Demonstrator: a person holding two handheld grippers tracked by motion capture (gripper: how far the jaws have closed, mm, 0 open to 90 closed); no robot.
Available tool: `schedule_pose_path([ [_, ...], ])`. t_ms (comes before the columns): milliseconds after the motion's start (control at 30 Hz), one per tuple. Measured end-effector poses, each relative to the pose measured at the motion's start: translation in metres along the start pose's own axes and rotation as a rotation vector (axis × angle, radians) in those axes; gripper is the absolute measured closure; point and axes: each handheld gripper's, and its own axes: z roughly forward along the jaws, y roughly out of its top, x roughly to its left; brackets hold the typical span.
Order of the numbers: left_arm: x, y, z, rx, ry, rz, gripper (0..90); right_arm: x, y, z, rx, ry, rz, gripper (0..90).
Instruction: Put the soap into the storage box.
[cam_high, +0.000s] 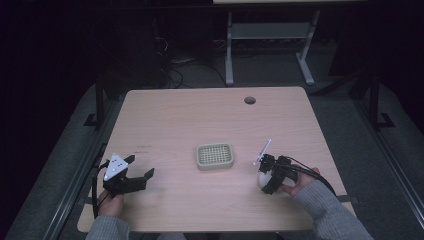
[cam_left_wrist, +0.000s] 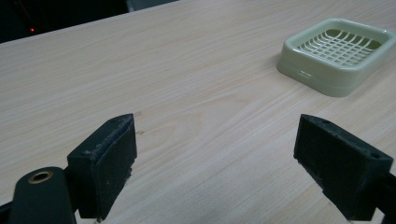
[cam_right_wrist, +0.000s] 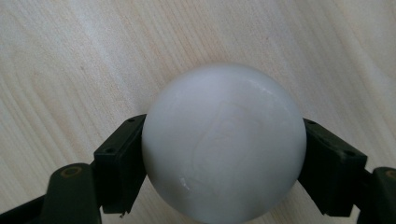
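While the right gripper (cam_high: 266, 176) clamps a white ball (cam_right_wrist: 224, 142) at lower right of the table (cam_high: 190, 120), the left gripper (cam_left_wrist: 215, 163) waits open at lower left.
A smooth round ball could squirt from the fingers. The left gripper view shows the green basket's (cam_left_wrist: 334, 53) grid bottom; the high view shows it mid-table.

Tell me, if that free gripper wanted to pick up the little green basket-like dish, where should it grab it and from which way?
Probably by one raised rim wall of the green dish, coming from above: one jaw inside over the grid floor, one outside. It sits flat and low on the table, its walls slope outward, and the open left gripper may be too narrow to span it whole.
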Motion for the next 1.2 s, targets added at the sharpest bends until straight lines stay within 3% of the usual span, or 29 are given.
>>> schedule_pose_path([
  [167,0.000,0.000,0.000,-0.007,0.000,-0.007,12.8,0.002,0.002,-0.001,0.019,-0.011,-0.019,23.5],
  [367,-0.001,0.000,0.000,-0.009,-0.002,-0.005,12.8,0.001,0.007,-0.006,-0.004,0.020,-0.001,23.5],
  [1200,0.001,0.000,-0.001,-0.013,0.005,-0.013,12.8,-0.012,0.044,-0.021,-0.026,0.042,-0.035,23.5],
])
